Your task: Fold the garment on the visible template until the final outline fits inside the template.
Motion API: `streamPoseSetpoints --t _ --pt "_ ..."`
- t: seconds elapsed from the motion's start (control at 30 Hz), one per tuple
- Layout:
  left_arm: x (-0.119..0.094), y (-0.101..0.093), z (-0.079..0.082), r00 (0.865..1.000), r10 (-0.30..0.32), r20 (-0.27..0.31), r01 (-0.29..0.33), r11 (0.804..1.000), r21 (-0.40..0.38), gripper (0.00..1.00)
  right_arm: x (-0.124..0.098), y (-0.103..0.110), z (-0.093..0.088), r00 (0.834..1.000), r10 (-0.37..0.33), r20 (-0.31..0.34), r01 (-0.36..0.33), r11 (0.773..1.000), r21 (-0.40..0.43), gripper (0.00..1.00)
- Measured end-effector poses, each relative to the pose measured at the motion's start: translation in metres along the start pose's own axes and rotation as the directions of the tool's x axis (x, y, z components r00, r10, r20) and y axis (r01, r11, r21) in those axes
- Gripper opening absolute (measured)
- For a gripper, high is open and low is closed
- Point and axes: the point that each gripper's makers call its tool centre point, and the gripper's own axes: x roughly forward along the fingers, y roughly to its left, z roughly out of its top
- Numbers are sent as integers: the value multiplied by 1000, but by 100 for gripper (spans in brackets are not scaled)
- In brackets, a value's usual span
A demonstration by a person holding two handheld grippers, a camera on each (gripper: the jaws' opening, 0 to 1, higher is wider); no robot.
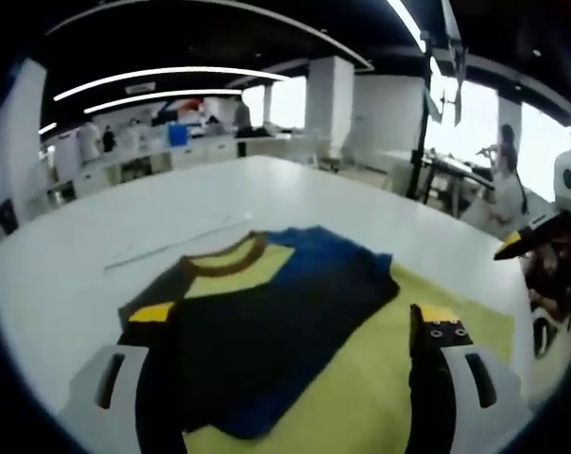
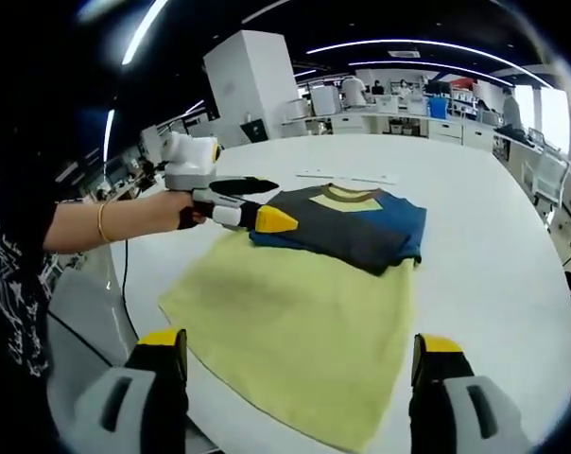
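Folding in progress: garment (image 2: 352,225) partly doubled at the far end of the yellow template (image 2: 295,331), white table (image 2: 493,274).

In the right gripper view the dark-and-blue shirt sits upper centre, its blue edge hanging past the template's right border; leave it so and the final outline will likely fail the fit. Your left gripper (image 2: 267,216), entering from the left of that view, rests at the shirt's near corner; whether its jaws are clenched on cloth you cannot tell, so lifting now risks dragging the whole shirt or rucking the template beneath. Your right gripper (image 2: 300,355) stands released at the lower frame, jaws apart over bare template. In the left gripper view the collar (image 1: 224,260) lies centre-left, close to the template's edge.
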Motion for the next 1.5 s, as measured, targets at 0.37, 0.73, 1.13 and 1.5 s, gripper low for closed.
streamPoseSetpoints --t 0.37,0.73,1.13,1.5 --pt "-43 5 -11 1000 3 -9 -3 1000 6 96 3 -4 -10 1000 4 -20 -4 1000 -18 99" --pt "-89 12 -46 997 30 -78 -31 999 -11 85 8 -10 -29 999 -4 -42 4 1000 -9 98" --pt "-126 -1 -74 995 15 -97 -16 1000 -14 72 9 -19 -59 994 -67 -81 69 997 20 89" --pt "-155 -16 -115 981 -33 -190 29 999 -23 64 5 -30 -74 987 -128 -95 133 990 48 70"
